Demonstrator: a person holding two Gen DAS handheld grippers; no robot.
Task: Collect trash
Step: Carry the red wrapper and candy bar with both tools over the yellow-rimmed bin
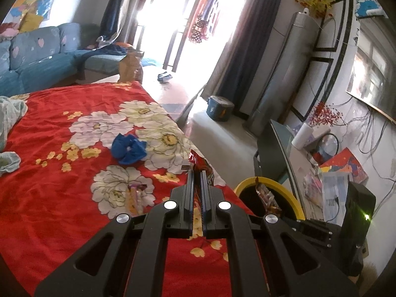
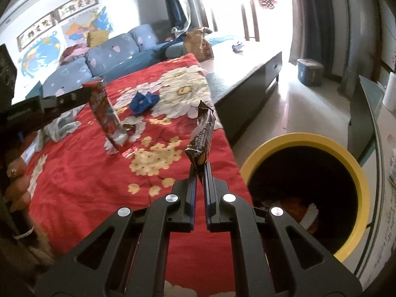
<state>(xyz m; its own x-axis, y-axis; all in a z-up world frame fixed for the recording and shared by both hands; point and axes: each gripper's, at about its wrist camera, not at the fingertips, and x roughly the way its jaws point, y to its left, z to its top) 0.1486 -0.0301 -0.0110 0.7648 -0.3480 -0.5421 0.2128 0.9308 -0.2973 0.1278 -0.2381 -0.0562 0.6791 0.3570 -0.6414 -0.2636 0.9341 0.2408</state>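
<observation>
My left gripper (image 1: 197,173) is shut on a red snack wrapper (image 1: 198,161) above the red flowered cloth (image 1: 61,198); in the right wrist view the same left gripper (image 2: 74,97) holds that red wrapper (image 2: 106,118) hanging. My right gripper (image 2: 201,170) is shut on a dark brown wrapper (image 2: 201,136), held up to the left of the yellow-rimmed bin (image 2: 356,173). In the left wrist view the brown wrapper (image 1: 266,196) hangs over the bin (image 1: 289,193). Another small wrapper (image 1: 135,194) lies on the cloth.
A crumpled blue cloth (image 1: 128,148) and pale rags (image 1: 10,113) lie on the red cloth. A brown paper bag (image 1: 130,66) stands at its far end. A blue sofa (image 1: 37,54), a blue pot (image 1: 219,107) on the floor and a cluttered glass stand (image 1: 321,168) surround it.
</observation>
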